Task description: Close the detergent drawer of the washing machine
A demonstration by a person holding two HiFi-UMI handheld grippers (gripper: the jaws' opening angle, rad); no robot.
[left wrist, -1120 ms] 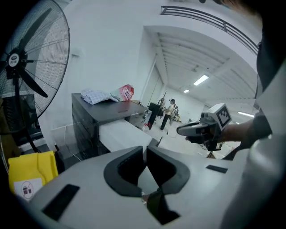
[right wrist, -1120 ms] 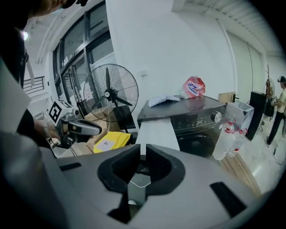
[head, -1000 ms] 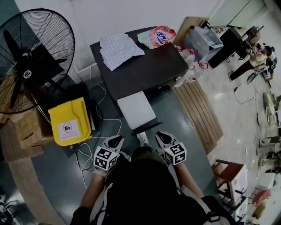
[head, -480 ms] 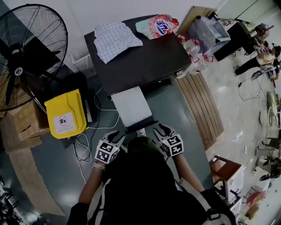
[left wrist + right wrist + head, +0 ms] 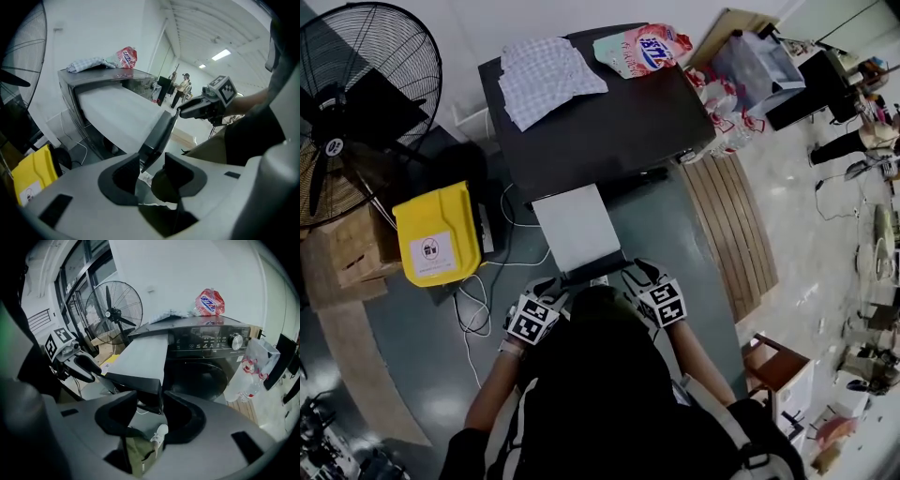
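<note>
detergent drawer (image 5: pixel 577 225) stretched lengthwise from the washing machine (image 5: pixel 609 122) at 12 o'clock toward both claws, equally near. left gripper (image 5: pixel 548 285) and right gripper (image 5: pixel 636 275) jaws were opening, released, the ends of its front panel (image 5: pixel 592 270) between them.

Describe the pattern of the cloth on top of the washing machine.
The cloth is pale and checked; the head view shows it best.

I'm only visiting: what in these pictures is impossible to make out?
The left gripper and right gripper: jaws are opening, the drawer front showing between them; neither gripper view tells whether they touch it.
Head view: the person's head partly covers the drawer front.
Right gripper view: control panel lettering is too small.
Head view: the machine's top hides the washing machine door.
</note>
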